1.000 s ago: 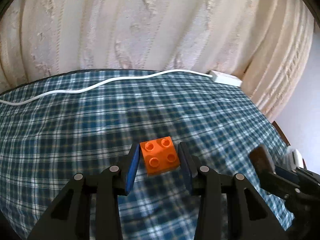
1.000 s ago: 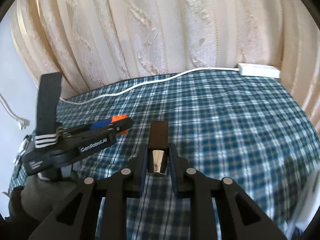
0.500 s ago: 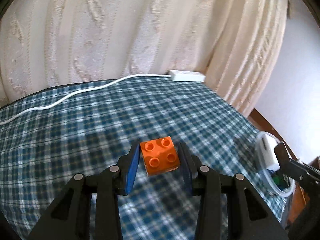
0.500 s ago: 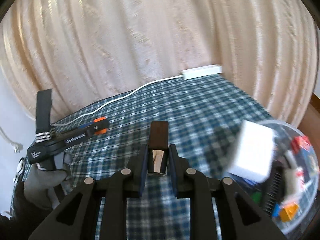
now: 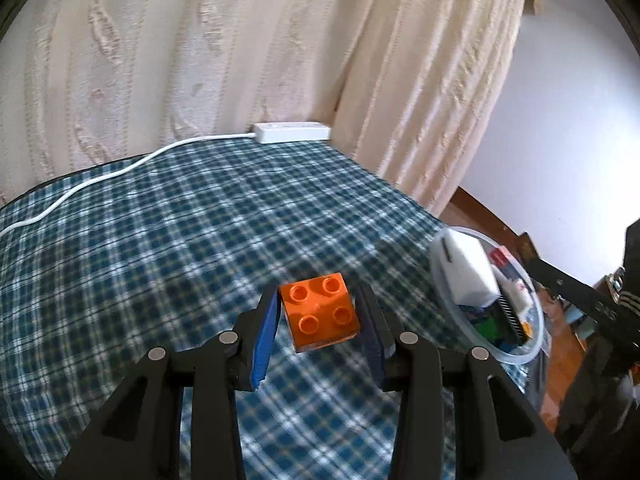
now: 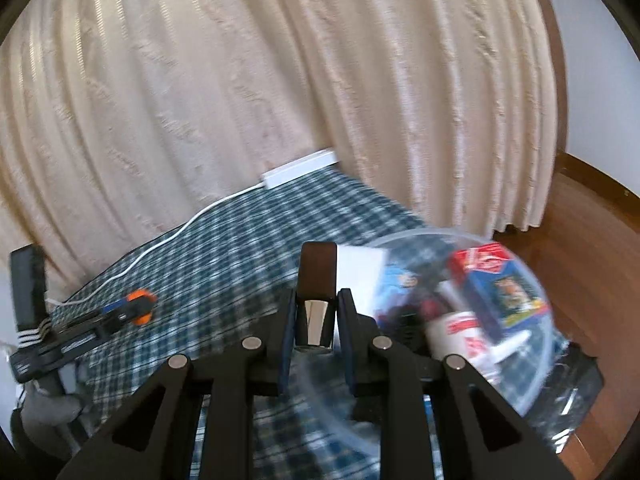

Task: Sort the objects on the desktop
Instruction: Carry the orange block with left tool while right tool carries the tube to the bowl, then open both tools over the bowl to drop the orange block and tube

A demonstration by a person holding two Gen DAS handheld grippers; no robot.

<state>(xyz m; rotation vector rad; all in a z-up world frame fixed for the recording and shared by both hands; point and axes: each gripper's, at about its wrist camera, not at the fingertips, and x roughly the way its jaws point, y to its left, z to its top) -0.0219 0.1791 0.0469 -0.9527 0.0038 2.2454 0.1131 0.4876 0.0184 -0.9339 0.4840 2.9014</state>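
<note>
Orange four-stud brick (image 5: 319, 311) is clamped between the blue pads of the left gripper (image 5: 318, 322), studs up, slightly tilted, carried above the blue-checked tablecloth (image 5: 160, 240). In the right wrist view the same brick is seen small at 9 o'clock, at the tip of the left gripper.

A dark narrow block with a shiny metal base (image 6: 316, 300) is pinched upright by the right gripper (image 6: 316, 332), jaws closed tight on it. What the item is cannot be told.

Clear round plastic container (image 5: 520, 354) is seen at 3 o'clock from the brick, at the table's edge; a white box (image 5: 466, 270) leans inside it, with mixed small items below, blurred. In the right wrist view the container (image 6: 532, 392) is placed at 3 o'clock of the held block, with a red-and-blue box (image 6: 500, 284) and a white cup with red print (image 6: 460, 334) inside.

White power strip (image 5: 294, 132) is laid at 12 o'clock at the table's far edge, its white cable (image 5: 100, 176) run toward 9 o'clock. Cream curtain (image 5: 240, 40) is hung behind. Wooden floor (image 6: 580, 248) is seen at 3 o'clock.
</note>
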